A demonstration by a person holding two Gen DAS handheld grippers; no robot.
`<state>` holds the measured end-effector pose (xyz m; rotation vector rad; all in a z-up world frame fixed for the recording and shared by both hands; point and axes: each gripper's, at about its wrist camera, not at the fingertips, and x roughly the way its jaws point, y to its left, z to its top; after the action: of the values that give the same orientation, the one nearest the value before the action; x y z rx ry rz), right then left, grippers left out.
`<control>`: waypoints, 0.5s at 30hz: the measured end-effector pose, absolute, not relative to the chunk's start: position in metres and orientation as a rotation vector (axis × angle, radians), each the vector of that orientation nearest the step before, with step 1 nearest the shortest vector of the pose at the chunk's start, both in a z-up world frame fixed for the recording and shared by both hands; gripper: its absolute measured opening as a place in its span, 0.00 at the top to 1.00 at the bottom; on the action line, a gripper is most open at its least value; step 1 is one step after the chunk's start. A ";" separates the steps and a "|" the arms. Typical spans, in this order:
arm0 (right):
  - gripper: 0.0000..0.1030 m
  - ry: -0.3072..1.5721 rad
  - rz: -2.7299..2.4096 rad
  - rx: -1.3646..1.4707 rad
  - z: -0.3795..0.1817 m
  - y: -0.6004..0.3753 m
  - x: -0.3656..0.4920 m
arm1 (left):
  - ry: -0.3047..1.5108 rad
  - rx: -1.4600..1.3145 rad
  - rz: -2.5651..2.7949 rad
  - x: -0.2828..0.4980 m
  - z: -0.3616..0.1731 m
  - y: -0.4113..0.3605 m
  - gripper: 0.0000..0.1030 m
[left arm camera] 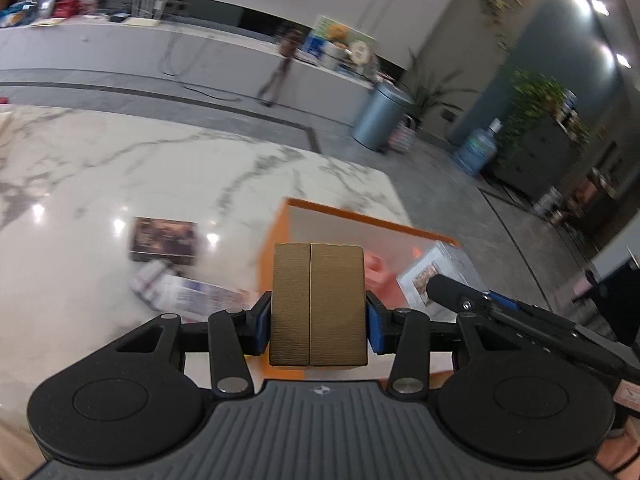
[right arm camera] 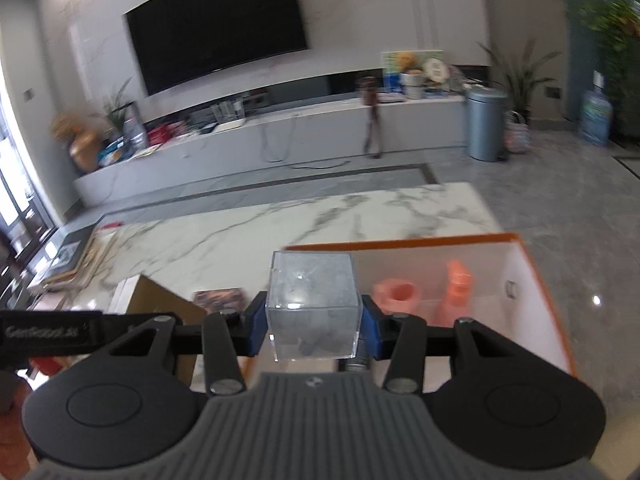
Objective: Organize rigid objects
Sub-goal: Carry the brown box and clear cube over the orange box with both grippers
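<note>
Gold box (left arm camera: 318, 304) and clear cube (right arm camera: 312, 306) sit clamped between partly spread fingers (left arm camera: 376, 330).

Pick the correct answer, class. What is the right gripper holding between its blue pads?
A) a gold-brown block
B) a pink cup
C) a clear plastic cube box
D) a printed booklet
C: in the right wrist view, the right gripper is clamped on a clear plastic cube box, above the orange-rimmed bin.

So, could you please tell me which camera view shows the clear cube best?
The right wrist view: the clear cube sits centred and close, clamped between the right gripper pads. The left wrist view shows only part of it at the edge, beside the orange bin.
</note>
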<state>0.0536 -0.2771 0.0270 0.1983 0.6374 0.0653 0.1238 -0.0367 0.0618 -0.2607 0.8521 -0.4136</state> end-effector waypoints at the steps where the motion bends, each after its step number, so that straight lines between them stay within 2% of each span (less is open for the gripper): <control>1: 0.54 0.640 0.047 0.210 0.025 -0.286 0.052 | 0.861 -0.255 -0.431 0.127 0.059 -0.046 0.50; 8: 0.54 0.722 -0.009 0.271 -0.003 -0.329 0.054 | 0.936 -0.214 -0.529 0.147 0.037 -0.098 0.50; 15: 0.54 0.841 -0.016 0.193 -0.035 -0.354 0.072 | 1.068 -0.120 -0.556 0.171 0.003 -0.141 0.50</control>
<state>0.0716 -0.3543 -0.0348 0.1934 0.8412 -0.0159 0.1712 -0.1411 0.0030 -0.1198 1.0684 -0.5558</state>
